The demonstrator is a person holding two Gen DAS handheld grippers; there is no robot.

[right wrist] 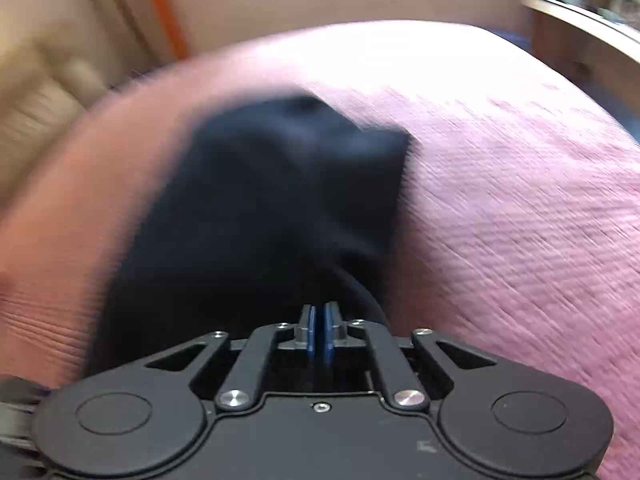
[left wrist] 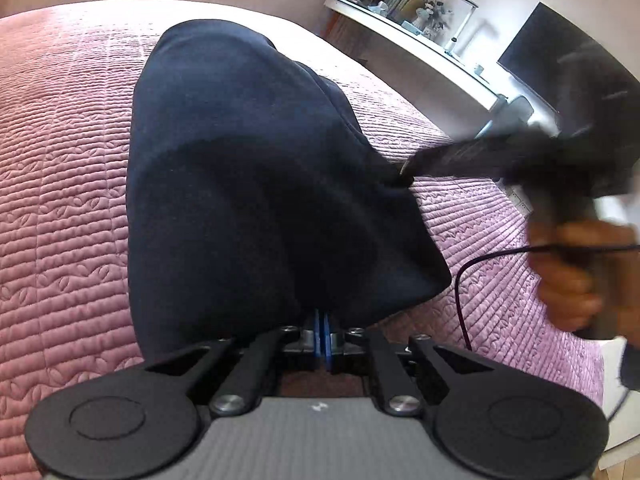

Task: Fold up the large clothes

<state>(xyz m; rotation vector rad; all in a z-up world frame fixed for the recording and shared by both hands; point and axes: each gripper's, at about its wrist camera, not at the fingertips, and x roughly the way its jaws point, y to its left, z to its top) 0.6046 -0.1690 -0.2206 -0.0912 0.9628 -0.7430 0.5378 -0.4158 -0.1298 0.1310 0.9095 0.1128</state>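
A dark navy garment (left wrist: pixel 248 176), soft and thick, drapes in rounded folds over the pink quilted bedspread (left wrist: pixel 60 184) ahead of both tools. The left gripper (left wrist: pixel 322 320) is pinched tight on its near edge; the right gripper (right wrist: pixel 319 312) likewise clamps a fold.

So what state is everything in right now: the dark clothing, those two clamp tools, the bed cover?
Navy garment: bunched and lifted at its near edge, far end resting on the bed, not folded flat.
Left gripper: fingers shut on the garment's edge.
Right gripper: fingers shut on the garment; picture blurred.
Pink quilted bedspread: spread over the bed, under the garment.
Hand: wrapped around the right gripper's handle.
Black cable: hanging loose over the bedspread.
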